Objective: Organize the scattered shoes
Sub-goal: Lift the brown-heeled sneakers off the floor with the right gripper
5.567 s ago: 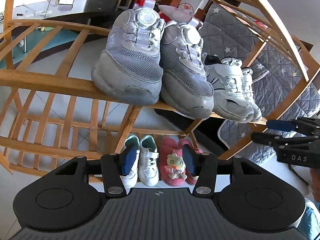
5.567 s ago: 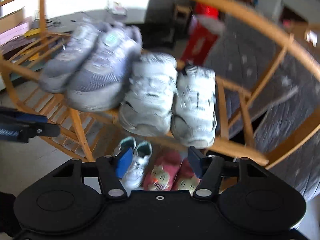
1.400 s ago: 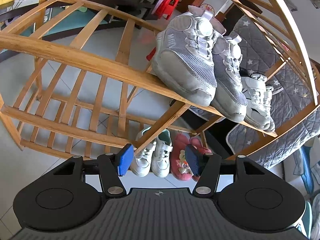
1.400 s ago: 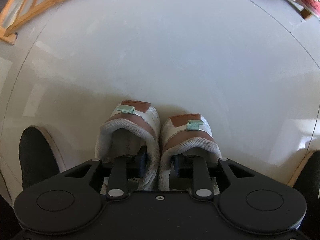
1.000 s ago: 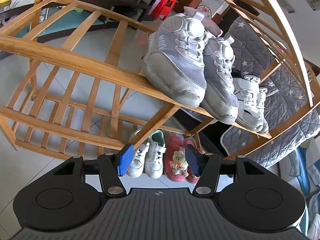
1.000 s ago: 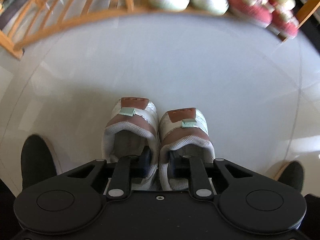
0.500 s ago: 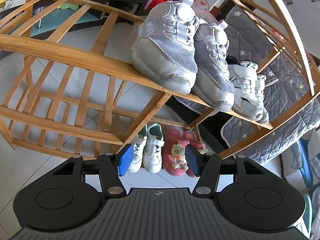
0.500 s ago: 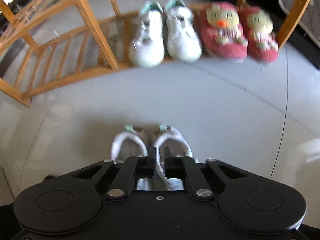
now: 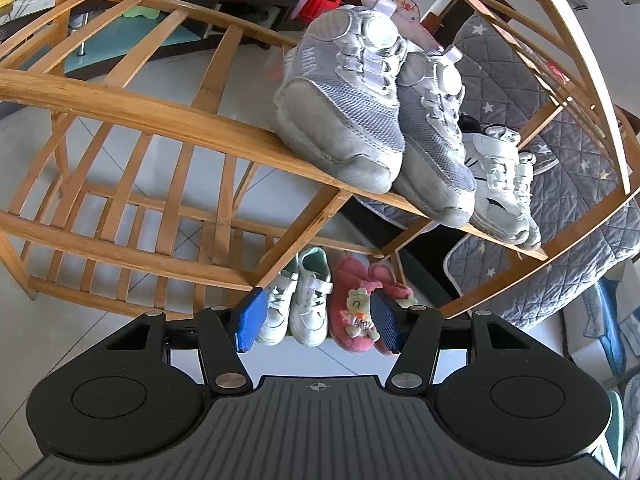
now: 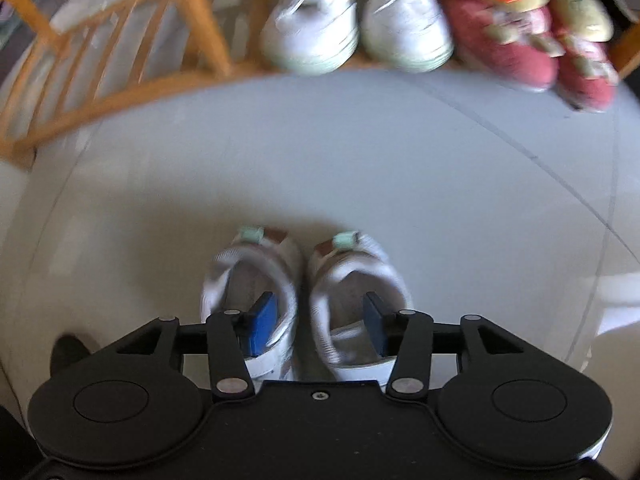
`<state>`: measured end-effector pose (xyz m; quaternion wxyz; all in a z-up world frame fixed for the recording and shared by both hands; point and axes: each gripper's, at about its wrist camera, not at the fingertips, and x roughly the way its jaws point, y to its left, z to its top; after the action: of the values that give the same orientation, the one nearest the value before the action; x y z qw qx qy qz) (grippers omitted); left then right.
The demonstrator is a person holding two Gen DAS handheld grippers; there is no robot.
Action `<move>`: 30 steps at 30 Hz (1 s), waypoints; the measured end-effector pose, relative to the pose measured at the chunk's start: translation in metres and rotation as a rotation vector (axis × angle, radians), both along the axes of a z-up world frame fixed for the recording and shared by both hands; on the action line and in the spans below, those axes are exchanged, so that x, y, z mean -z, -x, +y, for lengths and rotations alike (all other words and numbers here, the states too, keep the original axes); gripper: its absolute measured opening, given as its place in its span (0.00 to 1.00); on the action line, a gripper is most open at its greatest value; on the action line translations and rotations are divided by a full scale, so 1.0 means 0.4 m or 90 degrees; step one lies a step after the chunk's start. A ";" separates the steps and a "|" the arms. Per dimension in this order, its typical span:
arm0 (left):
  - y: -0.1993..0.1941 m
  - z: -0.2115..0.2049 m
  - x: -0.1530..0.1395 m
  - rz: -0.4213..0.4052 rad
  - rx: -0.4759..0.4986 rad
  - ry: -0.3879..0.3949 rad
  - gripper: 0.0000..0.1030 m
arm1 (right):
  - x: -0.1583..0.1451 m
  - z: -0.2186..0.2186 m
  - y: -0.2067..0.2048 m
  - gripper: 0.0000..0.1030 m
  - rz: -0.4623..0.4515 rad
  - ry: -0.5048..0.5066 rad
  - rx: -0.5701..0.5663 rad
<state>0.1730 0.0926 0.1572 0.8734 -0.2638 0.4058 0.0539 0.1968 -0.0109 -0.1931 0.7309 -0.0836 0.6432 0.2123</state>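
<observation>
My right gripper (image 10: pixel 316 326), jaws opening with one finger inside each of the paired white sneakers (image 10: pixel 306 300) on the floor, heels pointing toward the bottom front edge of the wooden rack (image 10: pixel 120 92), while my left gripper (image 9: pixel 316 322) hangs spread and empty.

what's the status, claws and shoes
Right claw opening, one finger inside each shoe of the white pair on the floor. Left claw open, empty, facing the rack. Floor ahead of the pair looks clear.
</observation>
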 end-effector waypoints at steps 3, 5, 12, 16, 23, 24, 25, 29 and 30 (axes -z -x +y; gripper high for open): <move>-0.001 0.003 0.002 0.003 -0.003 0.001 0.56 | 0.032 0.024 0.002 0.49 0.007 0.003 -0.026; -0.002 0.003 0.003 0.004 -0.002 0.001 0.56 | 0.048 0.031 0.000 0.49 0.016 0.008 -0.031; -0.009 -0.005 0.012 0.012 0.002 0.001 0.56 | 0.077 0.065 0.027 0.30 0.002 0.027 -0.075; -0.013 -0.010 0.015 0.015 0.007 0.005 0.56 | 0.080 0.068 0.036 0.24 -0.005 0.027 -0.084; -0.018 -0.015 0.013 0.009 0.007 0.014 0.56 | 0.040 0.041 0.084 0.20 -0.055 -0.001 -0.056; -0.018 -0.018 0.012 0.008 0.007 0.017 0.56 | 0.030 0.033 0.092 0.20 -0.064 -0.005 -0.049; -0.019 -0.019 0.011 0.007 0.009 0.018 0.56 | 0.020 0.024 0.098 0.20 -0.070 -0.012 -0.039; -0.021 -0.031 0.009 0.003 0.020 0.017 0.56 | -0.028 -0.009 0.113 0.19 -0.106 -0.028 -0.016; -0.021 -0.031 0.009 0.002 0.019 0.018 0.56 | -0.044 -0.017 0.115 0.19 -0.117 -0.033 -0.013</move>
<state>0.1814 0.0803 0.1538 0.8696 -0.2695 0.4121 0.0355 0.1507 -0.0179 -0.1756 0.7867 -0.0903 0.5668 0.2273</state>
